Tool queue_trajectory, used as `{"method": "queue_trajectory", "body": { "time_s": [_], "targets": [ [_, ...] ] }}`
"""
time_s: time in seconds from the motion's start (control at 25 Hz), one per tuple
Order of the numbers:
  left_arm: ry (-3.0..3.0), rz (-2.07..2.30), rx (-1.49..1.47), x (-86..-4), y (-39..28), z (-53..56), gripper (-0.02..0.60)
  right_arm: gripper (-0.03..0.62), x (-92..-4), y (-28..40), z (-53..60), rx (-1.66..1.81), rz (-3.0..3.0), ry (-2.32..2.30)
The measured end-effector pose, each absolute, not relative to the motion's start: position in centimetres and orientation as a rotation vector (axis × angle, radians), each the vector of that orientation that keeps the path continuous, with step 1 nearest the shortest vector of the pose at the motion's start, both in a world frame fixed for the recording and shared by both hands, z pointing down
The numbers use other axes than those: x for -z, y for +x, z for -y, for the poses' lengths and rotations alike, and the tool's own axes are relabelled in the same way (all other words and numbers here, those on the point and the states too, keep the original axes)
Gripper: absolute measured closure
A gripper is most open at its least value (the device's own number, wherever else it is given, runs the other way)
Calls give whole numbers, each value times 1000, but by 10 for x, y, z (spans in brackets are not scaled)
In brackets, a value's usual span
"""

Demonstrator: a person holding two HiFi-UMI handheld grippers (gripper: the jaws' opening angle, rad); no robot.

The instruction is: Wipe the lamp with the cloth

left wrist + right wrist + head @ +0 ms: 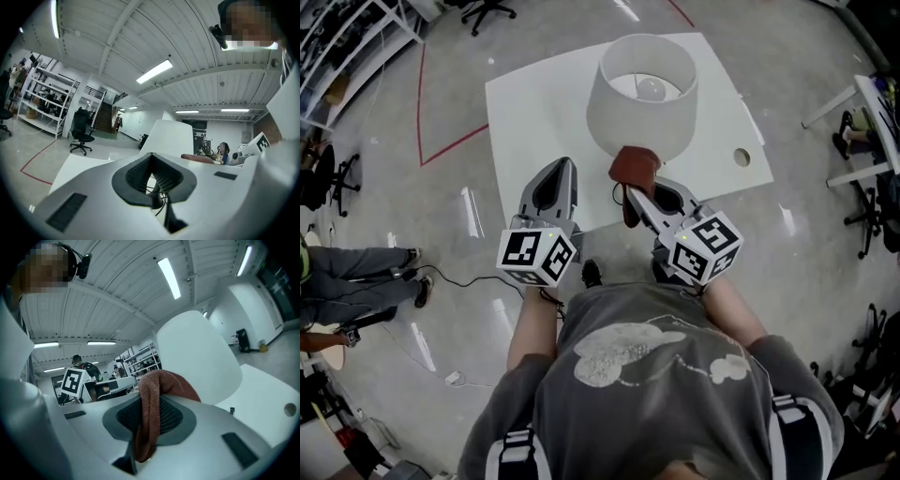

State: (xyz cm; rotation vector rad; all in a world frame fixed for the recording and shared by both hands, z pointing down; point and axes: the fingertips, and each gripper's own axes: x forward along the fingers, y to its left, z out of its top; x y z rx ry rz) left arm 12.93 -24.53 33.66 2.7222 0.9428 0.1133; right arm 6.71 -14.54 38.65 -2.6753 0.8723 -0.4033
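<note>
- the right gripper (pixel 645 190) is clamped on a fold of the rust cloth (pixel 634 167), which sits at the near lower edge of the lamp (pixel 642 89) shade and seems to touch it.
- the left gripper (pixel 563 171), closed on nothing, hangs just beside the lamp, apart from it.
- risk: a hard push could tip the unbraced lamp, or drag the cloth from the jaws.

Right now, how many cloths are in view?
1. The brown cloth is clamped in the right gripper, by the lampshade. None shows elsewhere on the white table, though the lampshade hides part of it.
</note>
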Motion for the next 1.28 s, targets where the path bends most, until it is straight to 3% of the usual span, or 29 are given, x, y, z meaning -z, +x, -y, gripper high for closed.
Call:
{"method": "queue_trajectory", "body": {
  "time_s": [0.44,0.88,1.28],
  "targets": [
    [2642,-1160,-82,-331,162,299,575,536,-350,108,221,239,-695,-2744],
    [2575,-1247,-56,-322,186,327,575,536,-248,179,218,-76,-278,-2775],
    [2547,-1258,-32,-316,208,340,575,536,-263,228,200,-23,83,-2755]
  ]
}}
